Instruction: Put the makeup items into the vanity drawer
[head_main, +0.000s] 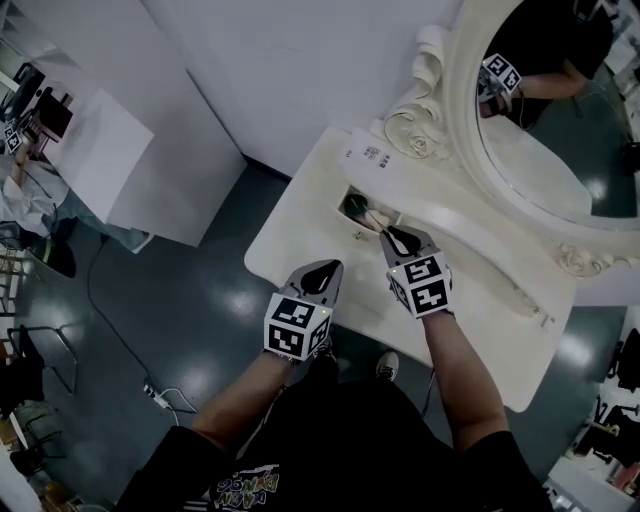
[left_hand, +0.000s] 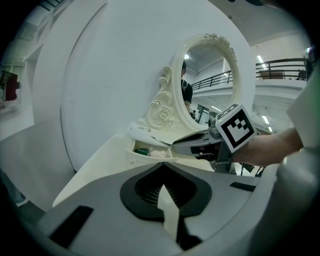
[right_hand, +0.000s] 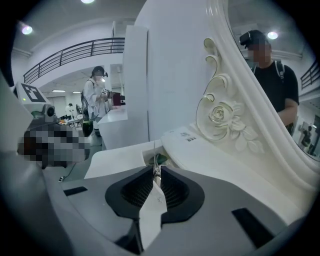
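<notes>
Currently my right hand-held gripper (head_main: 393, 234) is clamped on a thin metal tool (right_hand: 156, 169). The tool's long axis runs straight ahead, tip over the open drawer (left_hand: 152, 157), so this hand is nearer. My left hand-held gripper (head_main: 324, 270), jaws together and empty, hangs back above the desk (head_main: 295, 215).

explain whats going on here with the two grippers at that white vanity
A person is working at a white vanity table with an oval carved-frame mirror, a gripper in each hand. The right gripper is shut on a thin silver metal tool, whose tip reaches the open vanity drawer. A green item and a pale rounded item lie in the drawer. The left gripper is shut on nothing, near the table's front edge.
</notes>
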